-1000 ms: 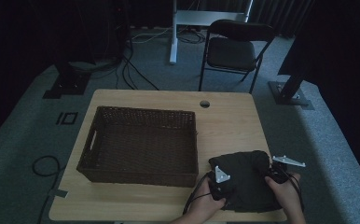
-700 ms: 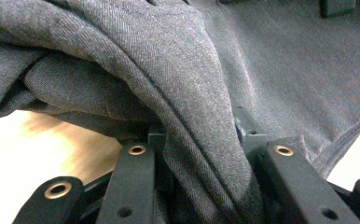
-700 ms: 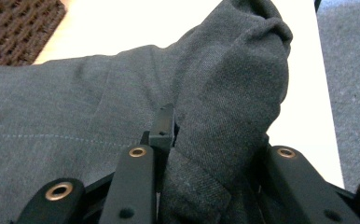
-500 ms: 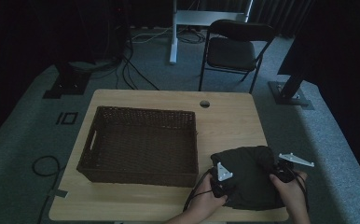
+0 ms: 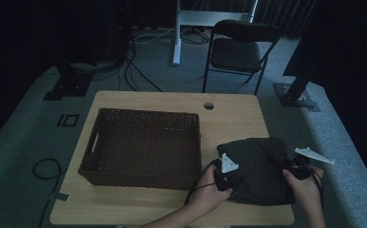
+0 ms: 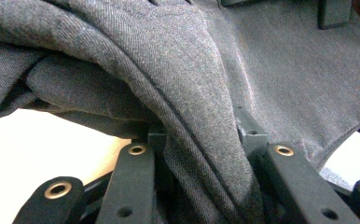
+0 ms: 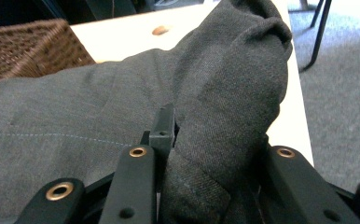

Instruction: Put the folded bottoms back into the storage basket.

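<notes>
Left hand-held gripper (image 5: 229, 176) and right hand-held gripper (image 5: 293, 170), each clamped on a bunched fold of the dark grey garment (image 5: 257, 168), held it at the table's (image 5: 172, 102) near right corner. The grasp was made; transfer into the wicker basket (image 5: 143, 147), just leftward, remained.

Left tool (image 5: 230, 176) and right tool (image 5: 293, 170), both clamped, face each other.

No readable text, label, brand or number anywhere — no signs either.
</notes>
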The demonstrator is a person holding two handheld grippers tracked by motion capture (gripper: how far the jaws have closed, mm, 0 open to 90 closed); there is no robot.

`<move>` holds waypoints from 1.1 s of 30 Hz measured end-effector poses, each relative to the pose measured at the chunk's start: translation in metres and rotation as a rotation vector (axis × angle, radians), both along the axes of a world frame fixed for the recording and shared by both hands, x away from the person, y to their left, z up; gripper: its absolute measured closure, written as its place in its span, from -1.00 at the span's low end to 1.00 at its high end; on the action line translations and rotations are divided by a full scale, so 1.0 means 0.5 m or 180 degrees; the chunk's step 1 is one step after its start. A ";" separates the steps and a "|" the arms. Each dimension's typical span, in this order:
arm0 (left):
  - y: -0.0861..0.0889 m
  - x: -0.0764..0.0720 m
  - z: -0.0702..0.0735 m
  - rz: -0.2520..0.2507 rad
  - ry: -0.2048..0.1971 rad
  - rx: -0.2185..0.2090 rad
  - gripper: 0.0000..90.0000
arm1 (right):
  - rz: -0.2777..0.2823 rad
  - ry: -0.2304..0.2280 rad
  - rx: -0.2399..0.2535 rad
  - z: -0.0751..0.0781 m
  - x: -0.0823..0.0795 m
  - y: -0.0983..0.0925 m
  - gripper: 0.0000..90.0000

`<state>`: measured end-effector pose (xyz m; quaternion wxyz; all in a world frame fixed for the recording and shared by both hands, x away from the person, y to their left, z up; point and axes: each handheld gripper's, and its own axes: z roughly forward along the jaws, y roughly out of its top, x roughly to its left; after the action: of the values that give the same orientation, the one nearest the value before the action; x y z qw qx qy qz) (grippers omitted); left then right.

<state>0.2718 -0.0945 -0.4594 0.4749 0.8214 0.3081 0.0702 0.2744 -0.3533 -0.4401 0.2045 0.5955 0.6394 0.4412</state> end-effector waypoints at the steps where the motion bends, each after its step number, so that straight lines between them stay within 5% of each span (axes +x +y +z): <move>1: 0.003 0.003 0.008 -0.0004 -0.0018 -0.0008 0.51 | 0.0001 -0.0023 -0.0008 0.008 0.001 0.002 0.48; 13: 0.048 0.035 0.078 -0.0090 -0.0147 0.0015 0.50 | 0.0076 -0.0222 0.0021 0.076 0.021 0.033 0.48; 33: 0.171 0.067 0.147 0.0068 -0.0212 -0.0037 0.50 | 0.0326 -0.0358 0.0097 0.145 0.074 0.140 0.48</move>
<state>0.3051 -0.0092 -0.3858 0.4889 0.8125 0.3013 0.1007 0.3111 -0.2832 -0.3675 0.2081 0.5394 0.6498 0.4934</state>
